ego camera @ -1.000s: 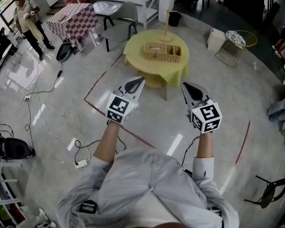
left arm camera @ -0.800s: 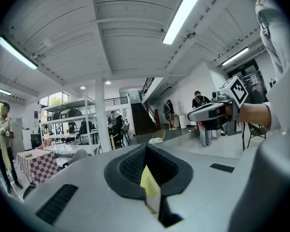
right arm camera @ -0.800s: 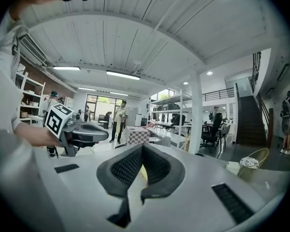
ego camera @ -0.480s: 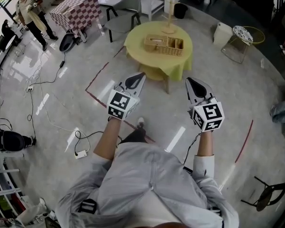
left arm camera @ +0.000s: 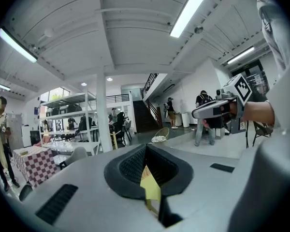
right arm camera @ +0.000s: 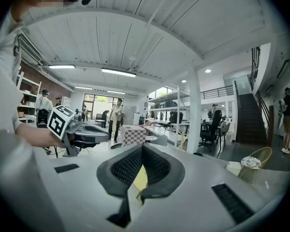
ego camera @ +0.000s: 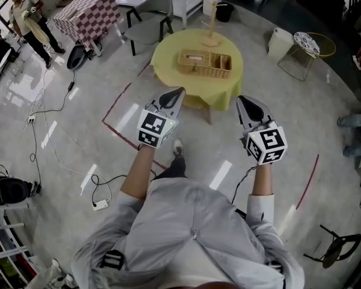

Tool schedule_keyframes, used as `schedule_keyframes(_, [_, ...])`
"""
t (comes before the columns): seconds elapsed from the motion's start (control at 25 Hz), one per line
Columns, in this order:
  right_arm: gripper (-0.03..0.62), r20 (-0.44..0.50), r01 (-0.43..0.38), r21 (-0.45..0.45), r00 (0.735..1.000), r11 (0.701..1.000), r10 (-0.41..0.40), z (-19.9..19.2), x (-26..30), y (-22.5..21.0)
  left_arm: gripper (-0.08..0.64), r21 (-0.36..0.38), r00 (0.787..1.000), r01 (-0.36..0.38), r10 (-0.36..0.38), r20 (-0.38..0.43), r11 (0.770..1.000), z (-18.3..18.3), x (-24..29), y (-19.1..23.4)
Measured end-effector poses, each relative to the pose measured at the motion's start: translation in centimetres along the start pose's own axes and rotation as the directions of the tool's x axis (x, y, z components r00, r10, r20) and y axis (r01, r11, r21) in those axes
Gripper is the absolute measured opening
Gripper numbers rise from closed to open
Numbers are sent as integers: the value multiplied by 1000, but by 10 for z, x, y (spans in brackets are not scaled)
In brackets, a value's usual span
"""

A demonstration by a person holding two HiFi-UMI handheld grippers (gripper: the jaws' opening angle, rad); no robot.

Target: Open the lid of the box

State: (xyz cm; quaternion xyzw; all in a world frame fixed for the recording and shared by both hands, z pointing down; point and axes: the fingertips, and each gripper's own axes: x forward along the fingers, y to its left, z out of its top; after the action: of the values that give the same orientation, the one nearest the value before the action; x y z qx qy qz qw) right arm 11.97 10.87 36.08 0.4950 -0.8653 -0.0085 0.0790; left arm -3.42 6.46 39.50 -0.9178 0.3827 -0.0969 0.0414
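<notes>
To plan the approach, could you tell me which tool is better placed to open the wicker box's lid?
Left, marginally. The left tool lines up with the wicker box's lidded half; the right tool faces its open compartments. Both are shut, empty and well short of it.

box (ego camera: 204,64) woven wicker, rough; tablecloth (ego camera: 168,72) yellow cloth, matt; floor (ego camera: 78,131) polished, glossy, smooth.

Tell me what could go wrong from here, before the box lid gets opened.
The power strip and its cable lie on the floor at the person's left; a sidestep could snag them.
The left gripper and right gripper are both shut; arriving so, they might shove the box across the yellow table instead of catching its lid.
The wooden stand behind the box could get knocked.
</notes>
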Motion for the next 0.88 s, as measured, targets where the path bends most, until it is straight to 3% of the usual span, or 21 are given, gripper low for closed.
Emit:
schedule_keyframes(0.52, [21,-11,35,-11,999,999,-35,22,162,-77,28,2,999,43,-43,-16,999,-3,133,141])
schedule_keyframes(0.88, [21,-74,89,-5,993,996,-89,3,246,-115,28,-40,993,94,-96,-61,995,-43,195,202])
